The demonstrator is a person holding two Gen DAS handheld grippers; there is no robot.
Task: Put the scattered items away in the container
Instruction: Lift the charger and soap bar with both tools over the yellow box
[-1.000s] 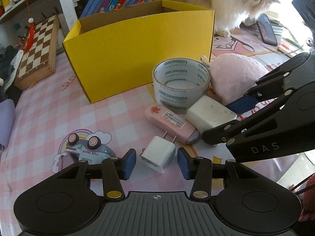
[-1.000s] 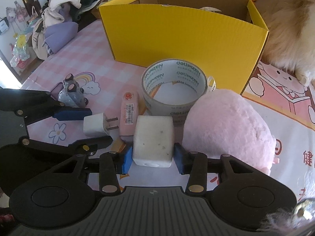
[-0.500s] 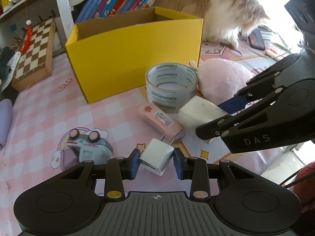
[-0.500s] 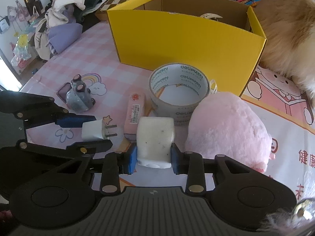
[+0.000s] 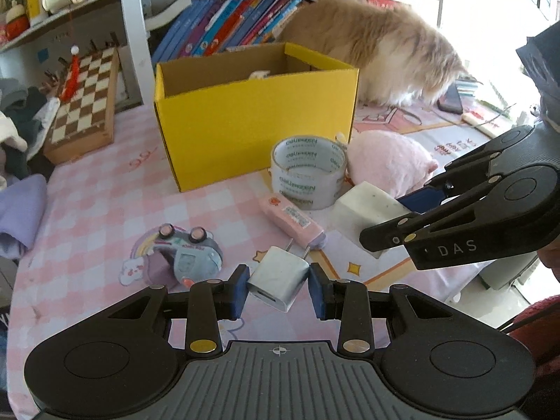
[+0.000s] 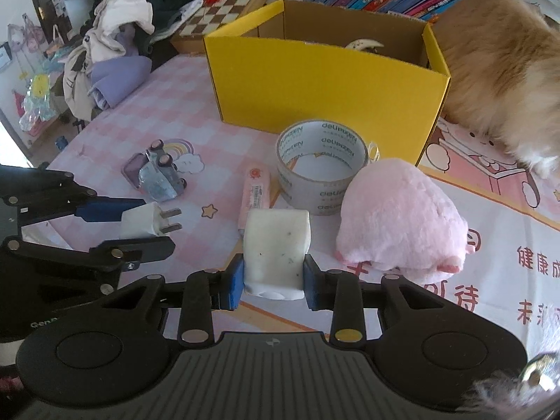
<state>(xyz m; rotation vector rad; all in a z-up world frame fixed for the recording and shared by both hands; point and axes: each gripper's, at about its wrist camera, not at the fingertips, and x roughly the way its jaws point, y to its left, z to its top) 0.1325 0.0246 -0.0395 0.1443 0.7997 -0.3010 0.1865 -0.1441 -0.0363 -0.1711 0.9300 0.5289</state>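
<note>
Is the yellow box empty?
No. The open yellow box already holds a pale item, peeking above its front wall; what it is cannot be told.

Sunlit room: bookshelf [image 5: 224, 31] behind a pink checked tablecloth [image 5: 105, 196].

The table [image 5: 105, 203] is covered by a pink checked cloth printed with cartoons. On it are seen a yellow box [image 5: 255, 122], a tape roll [image 5: 308, 175], a pink plush [image 5: 385, 161], a pink tube [image 5: 290, 217], a toy car [image 5: 189, 255] and a chessboard [image 5: 84, 105]. A fluffy cat [image 5: 385, 45] is stood behind the box, and folded clothes [image 6: 115, 77] are piled at the table's far edge.
</note>
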